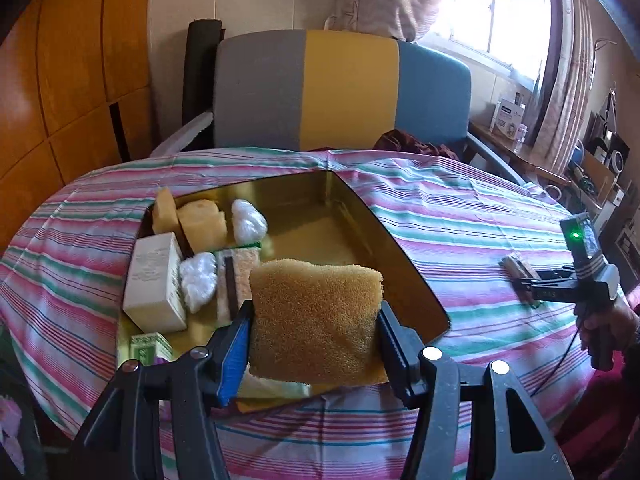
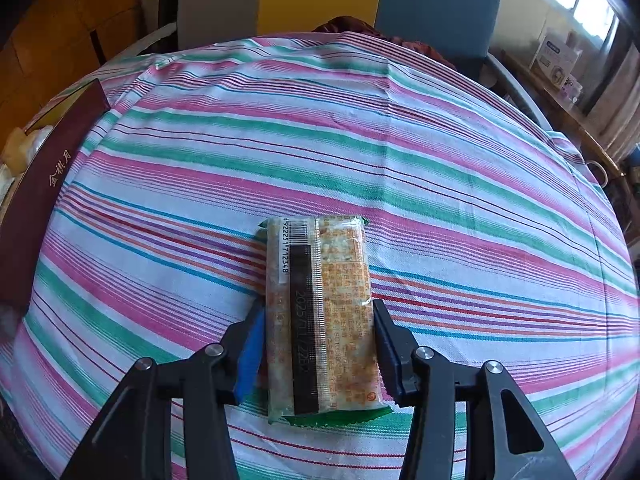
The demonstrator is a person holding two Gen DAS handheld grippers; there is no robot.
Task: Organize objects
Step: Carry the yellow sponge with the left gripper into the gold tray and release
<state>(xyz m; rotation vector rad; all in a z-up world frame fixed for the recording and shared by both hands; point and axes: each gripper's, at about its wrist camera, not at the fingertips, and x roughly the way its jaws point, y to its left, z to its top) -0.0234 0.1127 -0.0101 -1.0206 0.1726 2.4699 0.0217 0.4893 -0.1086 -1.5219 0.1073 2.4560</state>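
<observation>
My left gripper (image 1: 316, 312) is shut on a yellow-brown sponge (image 1: 316, 320) and holds it above the near end of a gold tin box (image 1: 360, 216). The box holds a cream carton (image 1: 154, 280), other sponges (image 1: 202, 220), white plastic wads (image 1: 248, 220) and a snack packet (image 1: 238, 276). My right gripper (image 2: 318, 320) straddles a wrapped snack packet (image 2: 324, 312) lying on the striped tablecloth (image 2: 360, 140); the fingers touch its sides. From the left wrist view the right gripper (image 1: 524, 284) is at the far right, over that packet (image 1: 518, 270).
The box's dark red wall (image 2: 40, 184) shows at the left edge of the right wrist view. A grey, yellow and blue chair (image 1: 340, 88) stands behind the round table. A cluttered side shelf (image 1: 516, 120) is at the right under the window.
</observation>
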